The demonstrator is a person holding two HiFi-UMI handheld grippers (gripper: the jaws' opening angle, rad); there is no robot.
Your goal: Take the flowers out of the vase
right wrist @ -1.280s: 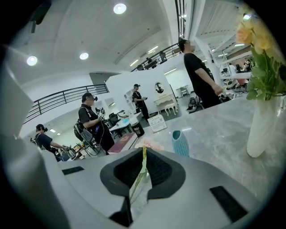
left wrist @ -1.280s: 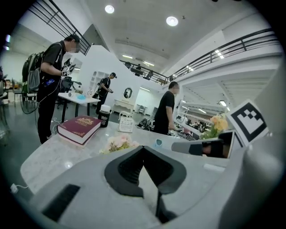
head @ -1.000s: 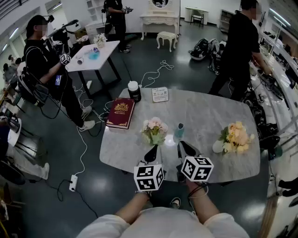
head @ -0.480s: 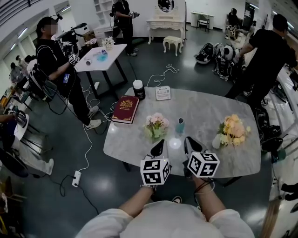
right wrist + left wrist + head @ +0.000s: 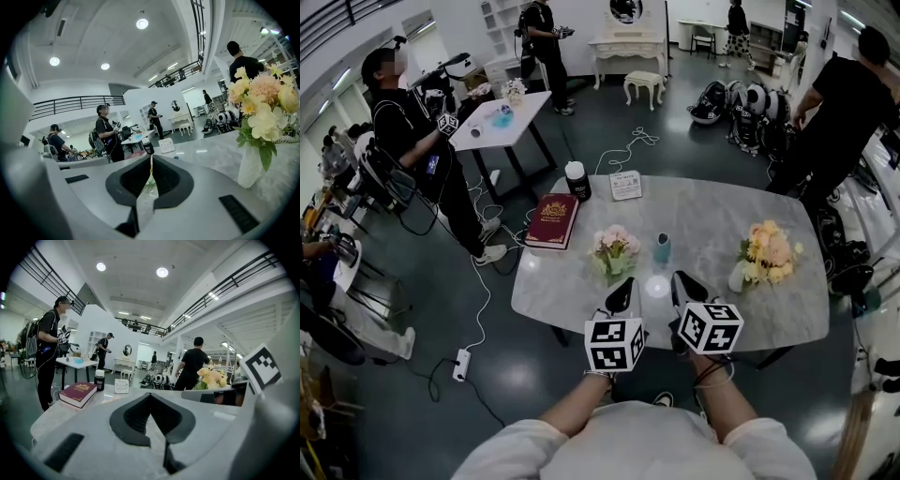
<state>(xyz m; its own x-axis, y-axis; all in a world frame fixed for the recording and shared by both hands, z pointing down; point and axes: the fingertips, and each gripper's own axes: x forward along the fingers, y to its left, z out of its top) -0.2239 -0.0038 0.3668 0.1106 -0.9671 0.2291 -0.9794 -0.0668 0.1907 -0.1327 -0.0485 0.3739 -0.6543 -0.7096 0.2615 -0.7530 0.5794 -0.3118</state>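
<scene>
Head view: the left gripper point(image 5: 622, 292) and the right gripper point(image 5: 683, 286) hover above the near edge of the grey marble table point(image 5: 712, 211). Ahead of the left gripper, a pink bouquet point(image 5: 614, 248) stands upright beside a small teal bottle point(image 5: 663, 248). Right of the right gripper, yellow flowers point(image 5: 767, 251) rise vertically from a white vase point(image 5: 737, 277).

Left gripper view: the jaws are together and empty, and a dark red book point(image 5: 78, 393) lies ahead-left.

Right gripper view: the jaws are closed on nothing, and the vase point(image 5: 251, 166) stands upright nearby at the right.

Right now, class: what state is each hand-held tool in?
Left grey tool: closed, holding nothing.
Right grey tool: closed, holding nothing.
</scene>
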